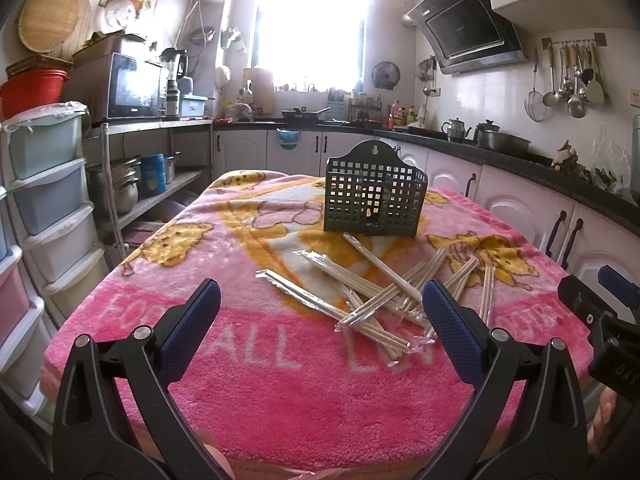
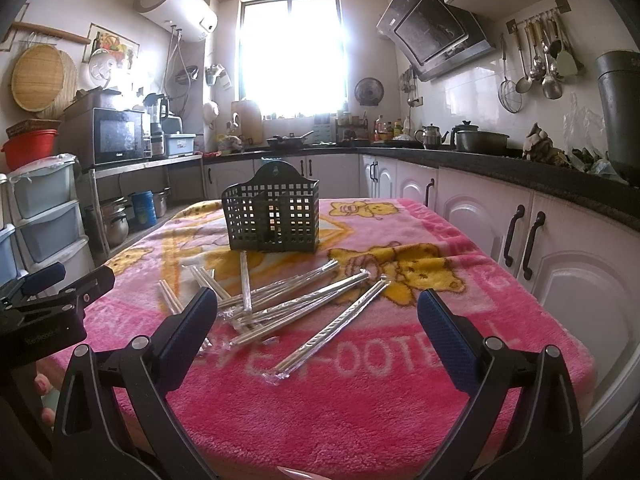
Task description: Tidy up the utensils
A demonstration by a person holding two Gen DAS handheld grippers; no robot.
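**Crossed chopsticks, both claws empty**

Because the wrapped chopsticks (image 1: pixel 372 296) lie crossed in a loose pile on the pink blanket (image 1: pixel 280 392), just near of the green slotted holder (image 1: pixel 374 196), I judge a careless pinch could drag several at once, or slip on the slick wrappers. My left gripper (image 1: pixel 320 320) hangs wide open above the blanket's near edge, holding nothing. My right gripper (image 2: pixel 318 324) gapes equally wide, touching nothing, with the pile lying between its fingers in view.
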